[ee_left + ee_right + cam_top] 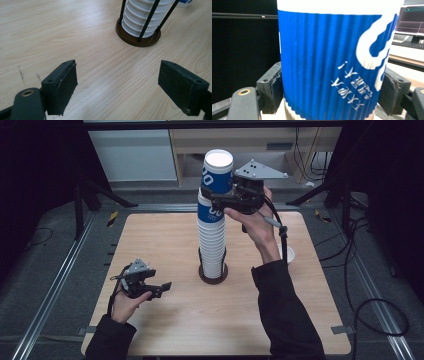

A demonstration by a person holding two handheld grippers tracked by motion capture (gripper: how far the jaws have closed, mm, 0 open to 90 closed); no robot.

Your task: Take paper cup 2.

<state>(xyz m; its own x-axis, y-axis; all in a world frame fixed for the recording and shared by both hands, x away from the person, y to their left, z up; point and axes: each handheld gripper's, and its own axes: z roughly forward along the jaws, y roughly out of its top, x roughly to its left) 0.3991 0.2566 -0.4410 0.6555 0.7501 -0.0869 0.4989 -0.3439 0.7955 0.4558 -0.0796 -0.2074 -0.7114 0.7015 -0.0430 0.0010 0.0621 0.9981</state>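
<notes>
The right tongs (216, 196) are clenched on the top cup (217, 171) — a blue ribbed paper cup with a white logo and a white rim. In the right gripper view the two black jaws press the cup's (329, 65) ribbed wall from either side, and the cup stands upright between them. From the high view that cup sits at the head of the tall stack of cups (212, 245), at about 12 o'clock from the bench's (165, 325) middle; whether it is still nested in the one below cannot be told. The stack stands in a round brown holder (213, 276) with thin black rods, near the bench's centre. The left tongs (159, 287) are released — their jaws stand wide apart over bare wood in the left gripper view, with the holder (135, 40) at about 1 o'clock ahead of them. They sit at roughly 8 o'clock from the stack, well apart from it. A small white cup (290, 254) lies at about 3 o'clock, partly behind the right sleeve (285, 310).
</notes>
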